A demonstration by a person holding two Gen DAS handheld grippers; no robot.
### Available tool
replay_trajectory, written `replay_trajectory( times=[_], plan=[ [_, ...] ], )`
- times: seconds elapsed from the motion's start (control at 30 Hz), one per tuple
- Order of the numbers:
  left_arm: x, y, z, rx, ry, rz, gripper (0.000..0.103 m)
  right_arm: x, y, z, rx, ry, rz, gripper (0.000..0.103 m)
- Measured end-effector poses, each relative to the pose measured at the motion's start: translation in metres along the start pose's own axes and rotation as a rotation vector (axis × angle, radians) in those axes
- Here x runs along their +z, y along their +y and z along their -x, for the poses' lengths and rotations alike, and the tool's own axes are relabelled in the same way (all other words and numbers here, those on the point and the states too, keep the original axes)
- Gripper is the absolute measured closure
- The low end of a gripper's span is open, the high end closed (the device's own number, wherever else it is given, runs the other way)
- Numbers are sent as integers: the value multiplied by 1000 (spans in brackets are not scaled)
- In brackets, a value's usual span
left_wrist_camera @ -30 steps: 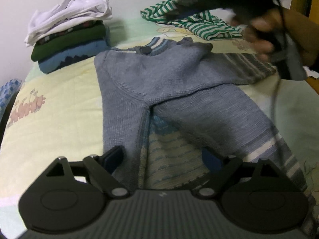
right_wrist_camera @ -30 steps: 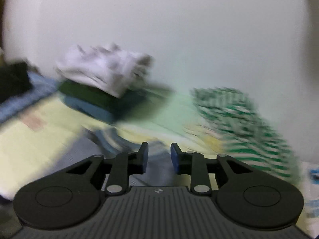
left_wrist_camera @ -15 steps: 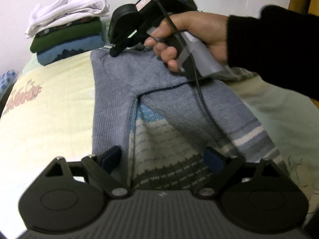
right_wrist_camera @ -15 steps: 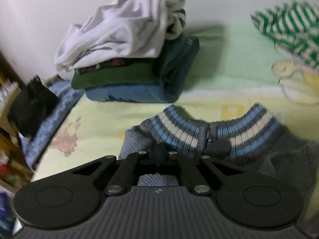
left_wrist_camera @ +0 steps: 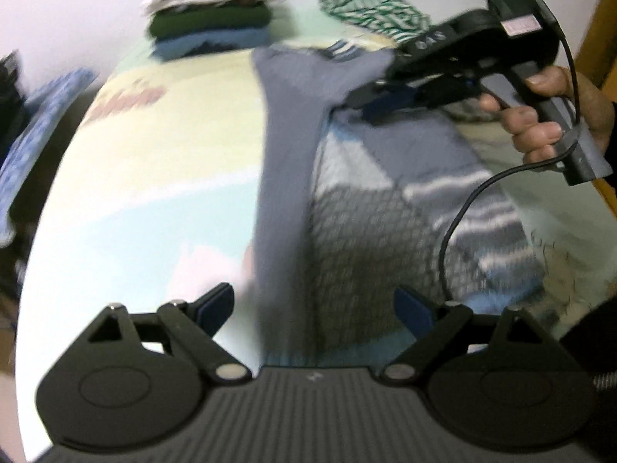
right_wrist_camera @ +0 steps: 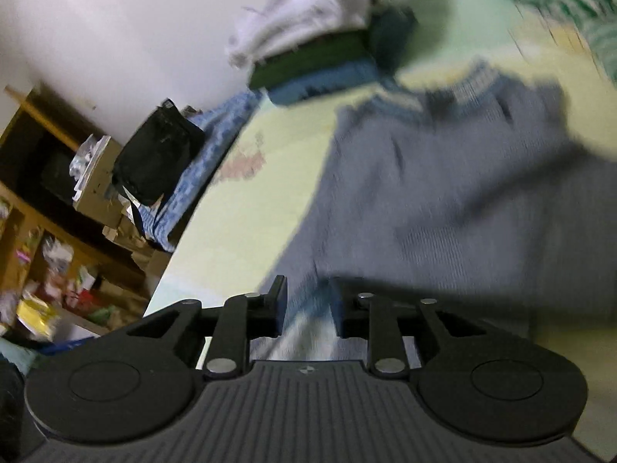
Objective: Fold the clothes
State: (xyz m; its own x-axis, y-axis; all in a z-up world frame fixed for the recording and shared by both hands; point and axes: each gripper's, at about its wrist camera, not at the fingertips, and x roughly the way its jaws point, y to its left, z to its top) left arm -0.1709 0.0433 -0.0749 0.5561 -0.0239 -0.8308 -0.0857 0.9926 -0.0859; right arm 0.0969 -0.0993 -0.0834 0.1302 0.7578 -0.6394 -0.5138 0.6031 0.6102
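A grey-blue knitted sweater (left_wrist_camera: pixel 285 177) lies on the pale bedsheet (left_wrist_camera: pixel 154 193), its striped inside (left_wrist_camera: pixel 358 231) showing in the middle. My left gripper (left_wrist_camera: pixel 314 308) hovers wide open over the sweater's near end, with nothing pinched. In the left wrist view my right gripper (left_wrist_camera: pixel 358 102), held in a hand (left_wrist_camera: pixel 540 115), reaches in from the right to a raised fold of the sweater. In its own view the right gripper (right_wrist_camera: pixel 310 305) has its jaws opening. Sweater cloth (right_wrist_camera: pixel 443 200) lies in the gap between the fingers (right_wrist_camera: pixel 275 308).
A stack of folded clothes (left_wrist_camera: pixel 208 27) with a white garment on top stands by the wall at the back. A green-striped garment (left_wrist_camera: pixel 378 11) lies at the back right. A cluttered shelf (right_wrist_camera: pixel 58 231) and a black box (right_wrist_camera: pixel 154 162) stand off the bed's left edge.
The right gripper left the collar, where it was shut, and drew a fold toward the sweater's right middle; its fingers now stand apart. The left gripper shifted over the sweater's near end, staying open.
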Motion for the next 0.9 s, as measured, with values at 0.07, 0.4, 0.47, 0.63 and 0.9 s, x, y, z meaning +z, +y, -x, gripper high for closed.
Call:
replay_trajectory(
  times=[0.07,0.4,0.47,0.63,0.9],
  plan=[
    [-12,3,7,13,22,63,12,-5,-2,-5,15,17,-31,75],
    [-52,-15,18,90,4,204,20,-4,7,-22,3,28,-99,58],
    [-54,-17,18,106,-7,204,29,-3,5,-26,-23,28,-112,58],
    [-57,-17,16,156,-34,197,46,1,6,-28,-57,-32,-105,59],
    [-52,-6,18,185,-49,199,77,5,7,-21,-72,-99,-138,59]
  ],
)
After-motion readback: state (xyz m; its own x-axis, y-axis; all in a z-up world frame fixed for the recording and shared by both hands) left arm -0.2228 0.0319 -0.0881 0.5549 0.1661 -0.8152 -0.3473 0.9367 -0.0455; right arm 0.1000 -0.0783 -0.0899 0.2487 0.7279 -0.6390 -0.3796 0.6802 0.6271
